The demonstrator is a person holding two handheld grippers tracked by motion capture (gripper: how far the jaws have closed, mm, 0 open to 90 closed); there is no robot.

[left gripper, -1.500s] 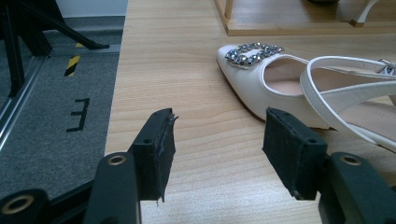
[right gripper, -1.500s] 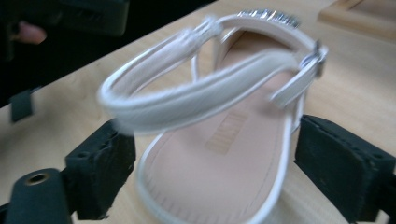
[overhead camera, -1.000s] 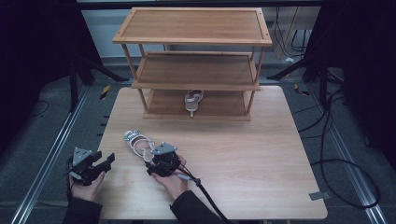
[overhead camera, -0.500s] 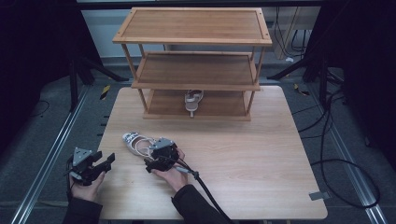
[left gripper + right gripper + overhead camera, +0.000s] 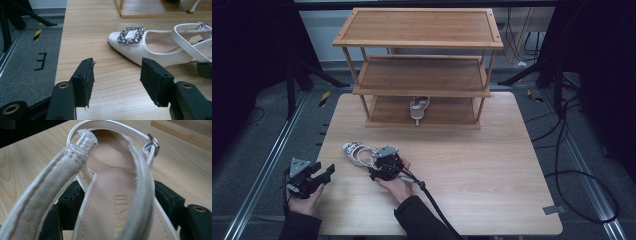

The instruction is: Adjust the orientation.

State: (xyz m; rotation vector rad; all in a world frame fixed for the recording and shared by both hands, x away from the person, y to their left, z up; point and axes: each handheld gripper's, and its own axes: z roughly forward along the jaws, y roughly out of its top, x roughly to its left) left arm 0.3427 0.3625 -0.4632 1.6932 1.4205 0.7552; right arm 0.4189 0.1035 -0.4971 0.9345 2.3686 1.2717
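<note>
- Since a second ago the right tongs (image 5: 379,167) are sliding forward and left along the bench (image 5: 492,170), closing in on the white shoe (image 5: 357,152); left tongs (image 5: 319,176) are staying put.
- White shoe is lying on the bench near its front-left part, toe with sparkly buckle (image 5: 131,35) pointing toward the left edge, heel end toward the right tongs.
- Right tongs are sitting around the heel end of the shoe: in the right gripper view the two black jaws are standing on either side of the shoe's sides, insole (image 5: 112,202) between them; jaws are right up against the sides, looks like pinching, though real pressure can't be confirmed.
- Heel strap (image 5: 50,177) with small metal clasp (image 5: 154,144) is arching over the insole, close to the camera.
- Left tongs are spread wide, holding nothing, hovering low at the front-left corner of the bench, apart from the shoe, aimed at its toe.
- Person's hands are gripping both tools from the near edge; a dark cable (image 5: 432,205) is trailing back from the right one.
- Wooden rack (image 5: 419,65) with three shelves is standing at the far side of the bench.
- Second shoe (image 5: 418,108) is sitting on the bottom shelf, well apart from the first one.
</note>
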